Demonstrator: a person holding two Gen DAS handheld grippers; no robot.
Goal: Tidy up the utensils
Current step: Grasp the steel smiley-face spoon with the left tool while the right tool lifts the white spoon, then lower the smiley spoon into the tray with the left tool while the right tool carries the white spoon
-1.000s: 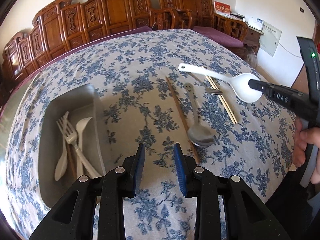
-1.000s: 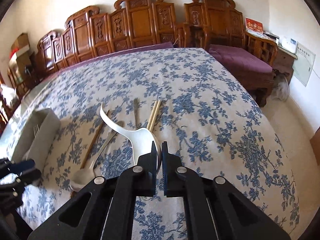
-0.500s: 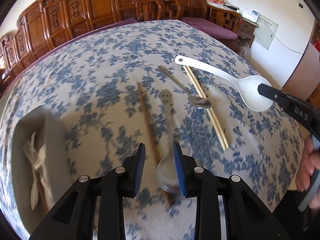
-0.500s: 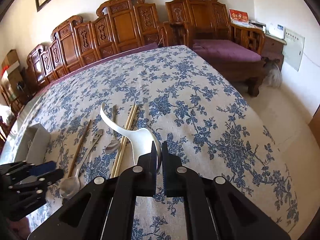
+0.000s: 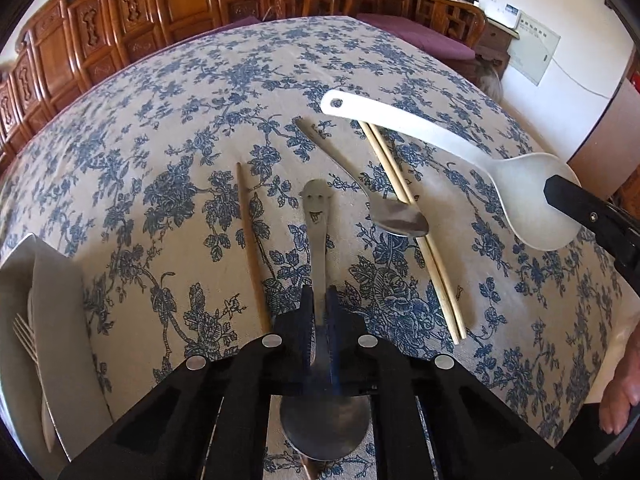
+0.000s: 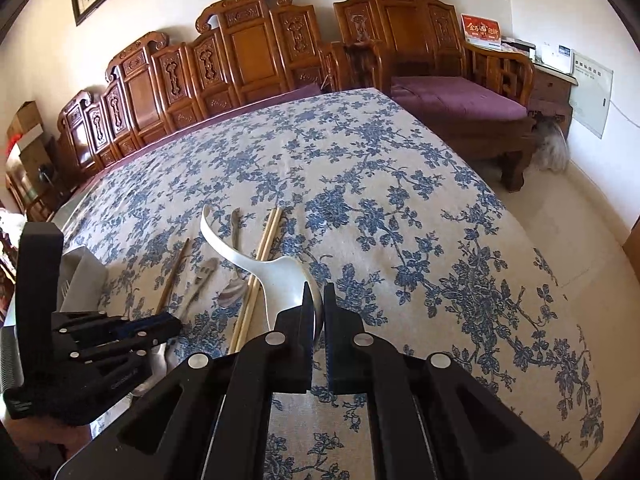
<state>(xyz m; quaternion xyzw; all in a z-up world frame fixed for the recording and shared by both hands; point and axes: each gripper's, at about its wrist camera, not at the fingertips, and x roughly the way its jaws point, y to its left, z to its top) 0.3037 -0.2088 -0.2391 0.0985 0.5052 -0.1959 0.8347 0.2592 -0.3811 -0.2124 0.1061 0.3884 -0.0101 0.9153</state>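
Observation:
My left gripper (image 5: 319,295) points down at the flowered tablecloth, its jaws closing with the pads pressed on the handle of a steel spoon with a smiley face (image 5: 316,208). That spoon's bowl shows under the gripper body. My right gripper (image 6: 319,295) is shut on the bowl rim of a large white serving spoon (image 6: 280,276), held off the cloth at the right (image 5: 524,188). On the cloth lie a second steel spoon (image 5: 400,220), a pale chopstick pair (image 5: 424,248) and a single brown chopstick (image 5: 250,248).
A metal tray (image 5: 56,300) at the left edge holds forks and pale utensils. Carved wooden chairs line the table's far side, and a purple-cushioned bench stands at the right. A hand (image 5: 622,396) holds the right gripper's grip.
My left gripper travelled right from beside the tray to the smiley spoon, sank, and closed on its handle. The right gripper stayed put with the white spoon.

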